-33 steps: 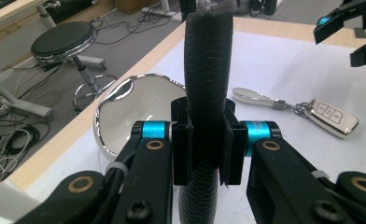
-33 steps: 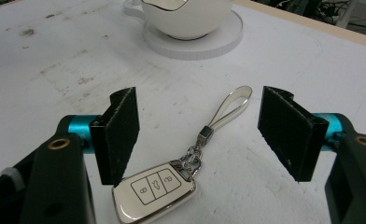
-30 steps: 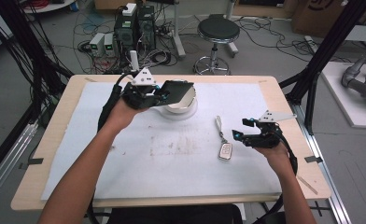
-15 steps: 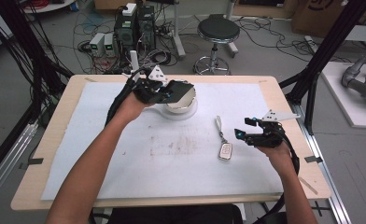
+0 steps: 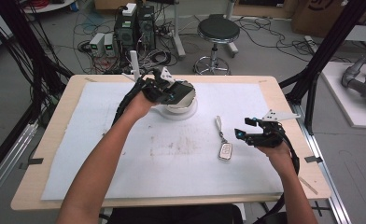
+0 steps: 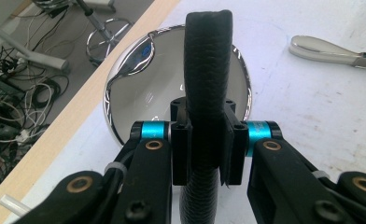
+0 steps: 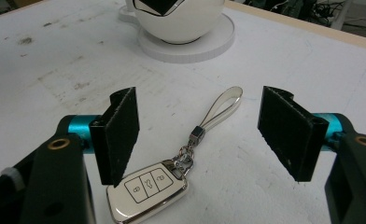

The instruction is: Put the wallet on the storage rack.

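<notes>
Left claw (image 5: 174,95) was over the far middle of the desk (image 5: 55,126), near its far edge. Jaws closed flat against each other, nothing pinched between them; the left gripper view showed the black pads pressed together as one strip. Directly beyond and under the tips sat a round mirror (image 6: 139,93) with a chrome rim, its face turned up toward the claw. Whether the tips touched the glass could not be told. The mirror rested on a white round base (image 7: 190,44), which stood on the white sheet (image 5: 172,172) that covered the desk.

Right claw (image 7: 197,130) was near the right edge of the desk, about midway between the near and far edges, held low. Jaws wide apart, gripping nothing. A white car key fob (image 7: 148,189) lay flat on the sheet just below and between the pads, closer to the left-hand pad in the right gripper view, with its grey loop strap (image 7: 223,109) stretched out toward the far edge. Pads stood clear of the strap on both sides.

Containers: none seen on the desk.

Count on desk: one mirror on one base, one key fob with one strap, two claws.
</notes>
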A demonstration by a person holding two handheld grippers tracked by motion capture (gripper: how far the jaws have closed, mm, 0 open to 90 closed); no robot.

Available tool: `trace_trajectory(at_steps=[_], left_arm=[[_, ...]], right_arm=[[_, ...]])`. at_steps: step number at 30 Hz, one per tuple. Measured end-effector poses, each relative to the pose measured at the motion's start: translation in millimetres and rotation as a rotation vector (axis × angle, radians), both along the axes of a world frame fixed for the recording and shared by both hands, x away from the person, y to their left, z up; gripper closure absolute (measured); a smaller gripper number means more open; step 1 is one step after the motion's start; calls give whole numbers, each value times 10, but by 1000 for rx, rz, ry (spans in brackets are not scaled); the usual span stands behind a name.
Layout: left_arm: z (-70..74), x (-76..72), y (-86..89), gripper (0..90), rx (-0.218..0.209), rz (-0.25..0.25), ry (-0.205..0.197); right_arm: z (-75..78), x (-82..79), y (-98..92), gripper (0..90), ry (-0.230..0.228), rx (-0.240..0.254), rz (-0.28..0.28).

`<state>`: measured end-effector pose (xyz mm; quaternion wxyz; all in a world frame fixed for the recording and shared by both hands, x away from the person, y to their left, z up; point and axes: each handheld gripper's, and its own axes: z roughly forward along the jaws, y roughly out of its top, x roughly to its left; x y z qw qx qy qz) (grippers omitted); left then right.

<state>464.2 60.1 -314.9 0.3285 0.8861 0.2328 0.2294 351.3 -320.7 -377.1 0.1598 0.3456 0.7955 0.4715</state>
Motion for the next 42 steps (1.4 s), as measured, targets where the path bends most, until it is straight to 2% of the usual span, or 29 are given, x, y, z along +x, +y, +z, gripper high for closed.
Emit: trace_trajectory(at_steps=[5,9,11,17,21,26,27,28,30,33,39,42], left_arm=[[-39,98,-95,762,5,16,21],[-83,117,-75,741,-39,38,42],[-105,108,-39,689,-92,49,51],[-173,49,13,591,-128,56,70],[-253,4,63,542,-132,62,72],[-391,-47,140,560,-120,65,74],[-414,-59,152,630,-113,57,68],[-432,-73,162,630,-109,50,59],[-440,-92,168,735,-95,37,30],[-385,-97,167,747,-95,41,-9],[-203,-72,189,750,-112,29,-48],[-119,-40,215,753,-100,23,-62]], right_arm=[[-7,1,2,299,8,0,-1],[-15,2,-26,299,13,25,1],[-17,1,-39,299,13,30,-1],[-23,-4,-31,299,16,24,1],[-25,-6,-32,299,18,24,-1],[-31,-11,-25,299,21,21,-3],[-31,-10,-22,299,21,21,-1],[-31,-10,-22,299,21,21,-1],[-33,-6,-20,299,20,21,-4],[-37,-1,-22,299,19,19,-5],[-50,5,-10,299,31,17,-3],[-55,8,-9,299,32,14,-1]])
